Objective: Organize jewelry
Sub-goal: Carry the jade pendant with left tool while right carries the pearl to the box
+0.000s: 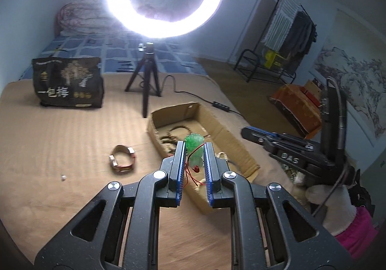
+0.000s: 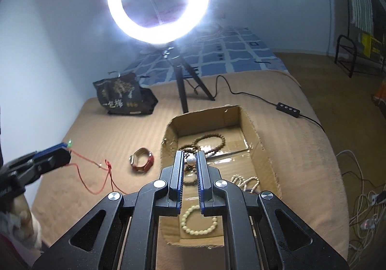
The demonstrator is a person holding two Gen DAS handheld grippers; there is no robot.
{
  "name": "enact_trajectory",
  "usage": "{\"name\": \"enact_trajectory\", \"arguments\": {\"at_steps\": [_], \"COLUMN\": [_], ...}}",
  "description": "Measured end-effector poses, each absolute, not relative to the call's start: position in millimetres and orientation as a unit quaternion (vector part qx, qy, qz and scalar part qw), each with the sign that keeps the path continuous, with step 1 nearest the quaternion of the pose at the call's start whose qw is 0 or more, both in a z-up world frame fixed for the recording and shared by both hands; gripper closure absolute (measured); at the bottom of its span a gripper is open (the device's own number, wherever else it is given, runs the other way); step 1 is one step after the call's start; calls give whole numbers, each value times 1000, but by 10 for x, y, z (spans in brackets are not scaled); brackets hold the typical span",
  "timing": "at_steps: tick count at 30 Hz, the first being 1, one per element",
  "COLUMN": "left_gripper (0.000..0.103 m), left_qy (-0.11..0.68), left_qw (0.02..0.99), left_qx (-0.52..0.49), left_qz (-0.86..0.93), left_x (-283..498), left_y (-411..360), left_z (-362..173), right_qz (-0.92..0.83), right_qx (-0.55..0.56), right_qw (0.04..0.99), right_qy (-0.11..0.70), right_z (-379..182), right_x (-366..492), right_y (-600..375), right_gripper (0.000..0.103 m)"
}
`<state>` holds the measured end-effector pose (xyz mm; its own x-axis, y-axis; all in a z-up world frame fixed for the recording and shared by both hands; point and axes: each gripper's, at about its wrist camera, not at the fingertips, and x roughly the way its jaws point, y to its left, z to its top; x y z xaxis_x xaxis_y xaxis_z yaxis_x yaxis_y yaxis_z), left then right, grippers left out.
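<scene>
My left gripper (image 1: 195, 145) is shut on a green pendant (image 1: 194, 144); its red cord (image 1: 193, 174) hangs between the fingers, above the near side of a cardboard box (image 1: 218, 128). In the right wrist view the left gripper (image 2: 66, 146) shows at the left, red cord (image 2: 96, 167) trailing over the blanket. My right gripper (image 2: 191, 159) is shut on a white pearl (image 2: 191, 160), held over the box (image 2: 264, 149). Inside lie a brown bead bracelet (image 2: 212, 143), a cream bead bracelet (image 2: 196, 230) and a pale chain (image 2: 246, 183). A red-strapped watch (image 2: 142, 159) (image 1: 122, 159) lies left of the box.
A ring light on a tripod (image 1: 146, 81) stands behind the box, its cable and controller (image 2: 288, 107) running right. A black bag (image 1: 68, 81) sits far left. A tiny white bead (image 1: 63, 177) lies on the tan blanket. Clothes rack (image 1: 287, 35) and cables (image 2: 361, 209) stand off the bed.
</scene>
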<state>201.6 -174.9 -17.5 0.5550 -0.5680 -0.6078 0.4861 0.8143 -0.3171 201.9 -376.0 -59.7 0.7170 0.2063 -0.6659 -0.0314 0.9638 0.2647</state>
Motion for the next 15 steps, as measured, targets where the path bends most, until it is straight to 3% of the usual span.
{"name": "enact_trajectory", "arguments": {"at_steps": [15], "left_gripper": [90], "left_qy": [396], "left_qw": [860], "left_qx": [-35], "left_qz": [-320], "left_x": [2097], "left_y": [-2344], "left_z": [-494], "right_qz": [41], "right_qx": [123], "right_qw": [908], "right_qy": [398], "right_z": [-894], "right_x": [2296], "right_y": [-4021], "right_gripper": [94]}}
